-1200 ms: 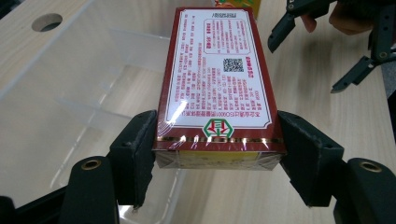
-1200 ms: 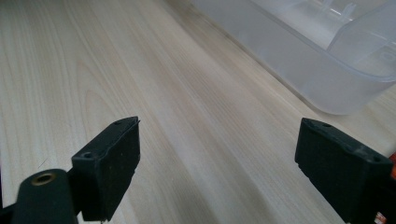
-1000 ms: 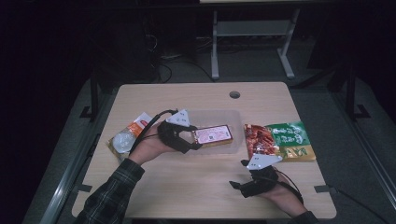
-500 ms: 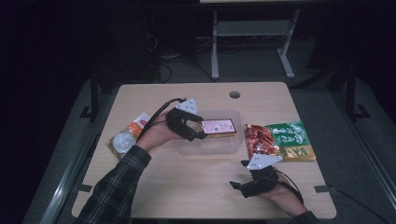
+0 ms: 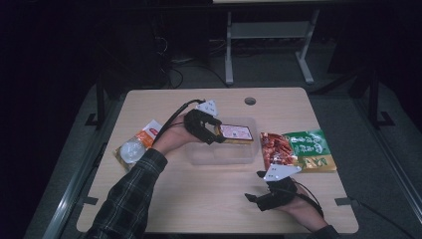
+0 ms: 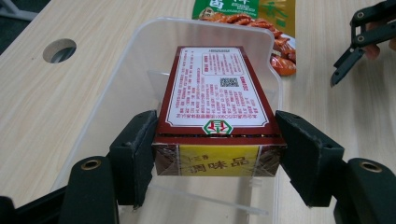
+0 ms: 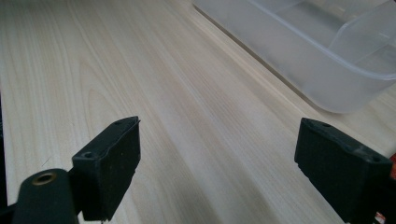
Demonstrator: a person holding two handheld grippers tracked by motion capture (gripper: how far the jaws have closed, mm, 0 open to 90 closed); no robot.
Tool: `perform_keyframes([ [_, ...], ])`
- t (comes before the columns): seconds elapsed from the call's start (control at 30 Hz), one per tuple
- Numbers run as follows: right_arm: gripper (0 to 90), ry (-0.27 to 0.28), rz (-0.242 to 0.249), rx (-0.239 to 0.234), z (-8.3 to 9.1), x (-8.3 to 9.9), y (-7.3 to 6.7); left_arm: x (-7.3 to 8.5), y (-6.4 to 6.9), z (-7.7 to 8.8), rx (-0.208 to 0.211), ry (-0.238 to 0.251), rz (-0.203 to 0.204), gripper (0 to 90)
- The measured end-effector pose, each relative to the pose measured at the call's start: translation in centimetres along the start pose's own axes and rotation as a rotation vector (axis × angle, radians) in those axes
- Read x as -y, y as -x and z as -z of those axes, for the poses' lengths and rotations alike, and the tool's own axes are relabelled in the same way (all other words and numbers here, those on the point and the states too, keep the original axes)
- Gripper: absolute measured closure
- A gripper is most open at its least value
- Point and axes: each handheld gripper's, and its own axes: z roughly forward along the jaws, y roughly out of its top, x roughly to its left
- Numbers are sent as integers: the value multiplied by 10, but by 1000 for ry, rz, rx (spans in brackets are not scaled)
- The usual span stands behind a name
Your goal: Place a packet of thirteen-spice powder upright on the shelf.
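The box (image 6: 218, 109) hangs clamped between the left gripper's (image 6: 218, 154) pads, above the clear tub (image 5: 219, 154), label up. Right of the tub lie a red pouch (image 5: 275, 148) and a green one (image 5: 311, 147). Near the tub's front corner, the right gripper (image 7: 217, 163) rests, jaws wide apart, nothing between them.

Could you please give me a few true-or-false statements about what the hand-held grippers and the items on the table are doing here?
1. The left hand-held gripper grips a dark red box. True.
2. The box is over the clear plastic container. True.
3. The right hand-held gripper holds the green packet. False: its jaws are open with nothing between them, above bare table.
4. The green packet lies inside the container. False: it lies on the table beside it.
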Motion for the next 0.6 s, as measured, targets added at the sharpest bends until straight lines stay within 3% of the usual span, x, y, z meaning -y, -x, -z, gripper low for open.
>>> perform_keyframes([
  [0.6, 139, -3, 0, -1, 0, 0, 0, -6, -2, -5, 7, 26, 2, 320],
])
